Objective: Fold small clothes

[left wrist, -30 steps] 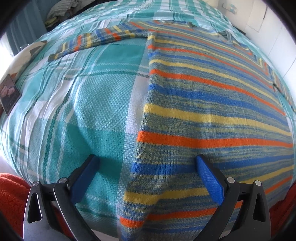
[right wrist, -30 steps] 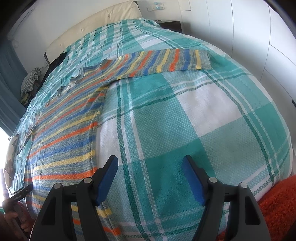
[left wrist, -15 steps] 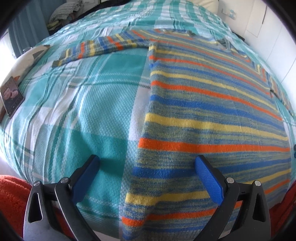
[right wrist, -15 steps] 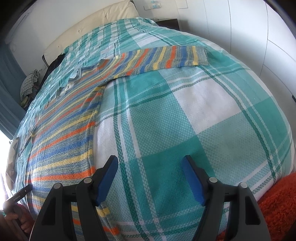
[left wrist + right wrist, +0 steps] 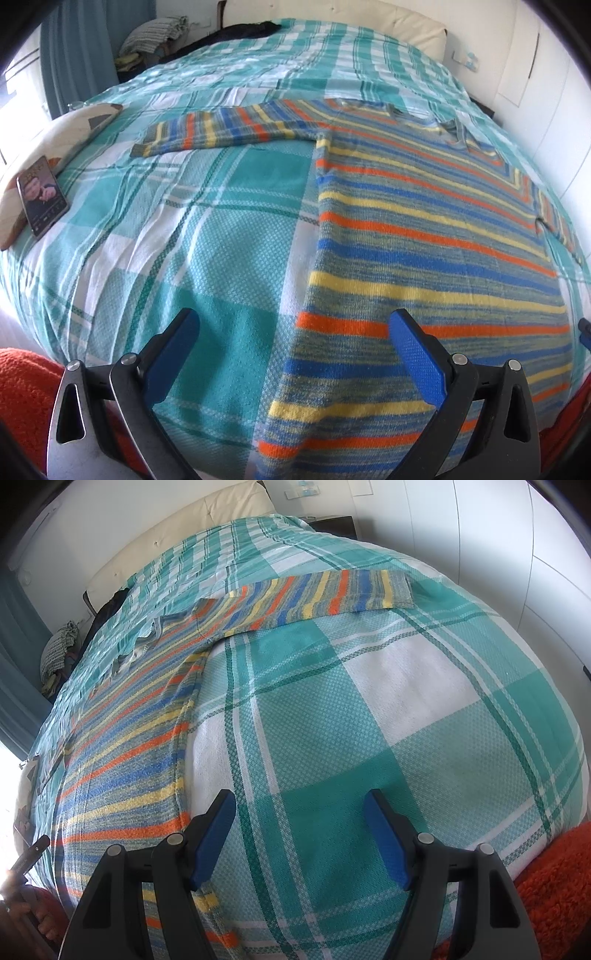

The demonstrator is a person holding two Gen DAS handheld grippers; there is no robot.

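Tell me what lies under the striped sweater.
The striped sweater lies flat on a teal-and-white plaid bedspread, which shows all around it. Whatever sits directly beneath the knit, or between its layers, is covered and cannot be seen.

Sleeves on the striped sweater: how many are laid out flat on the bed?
2. One sleeve stretches out to the left of the striped sweater in the left wrist view; the other sleeve stretches right in the right wrist view. Both lie flat on the plaid bedspread.

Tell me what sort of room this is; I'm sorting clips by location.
Most likely a bedroom: a bed under a teal plaid bedspread, a padded cream headboard, and a striped sweater laid flat on it.
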